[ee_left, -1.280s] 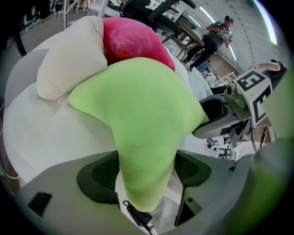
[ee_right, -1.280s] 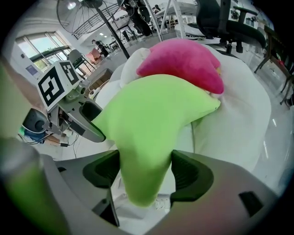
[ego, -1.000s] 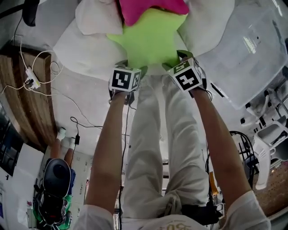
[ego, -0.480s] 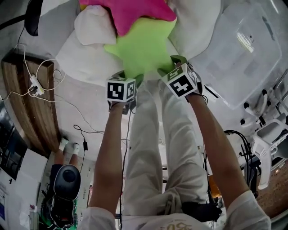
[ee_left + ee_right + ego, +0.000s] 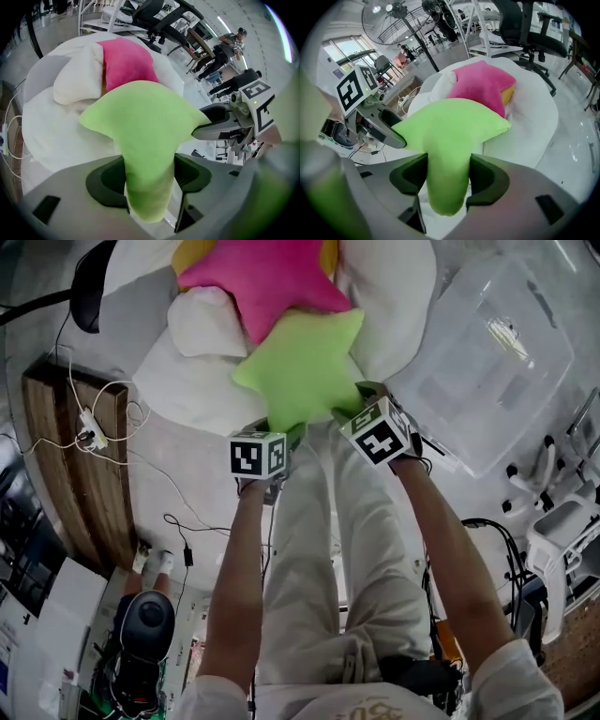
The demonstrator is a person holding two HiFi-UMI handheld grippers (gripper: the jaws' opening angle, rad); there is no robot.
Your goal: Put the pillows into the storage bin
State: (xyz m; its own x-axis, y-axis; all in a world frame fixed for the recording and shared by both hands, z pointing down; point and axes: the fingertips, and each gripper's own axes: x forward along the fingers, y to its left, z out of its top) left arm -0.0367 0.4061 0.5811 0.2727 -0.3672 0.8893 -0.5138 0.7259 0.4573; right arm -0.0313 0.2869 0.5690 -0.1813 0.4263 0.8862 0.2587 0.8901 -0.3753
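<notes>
Pillow pinched by 2 of its points, 1 in each gripper, at the near edge of the beanbag.

The lime-green star pillow (image 5: 300, 367) sits over the near side of the white beanbag (image 5: 183, 390). The left gripper (image 5: 281, 427) is clamped on the pillow's near-left point, its dark pads pressing in from both sides. The right gripper (image 5: 361, 401) is clamped the same way on the near-right point. Both sets of jaws have just been closing at a middling width, with the soft fabric squeezed between them. Farther back on the beanbag lies a pink star pillow (image 5: 267, 282), over a yellow pillow (image 5: 511, 93) and just beside a white pillow (image 5: 206, 320). The clear plastic storage bin (image 5: 487, 362) stands just to the right of the beanbag, and the green pillow is outside it.
</notes>
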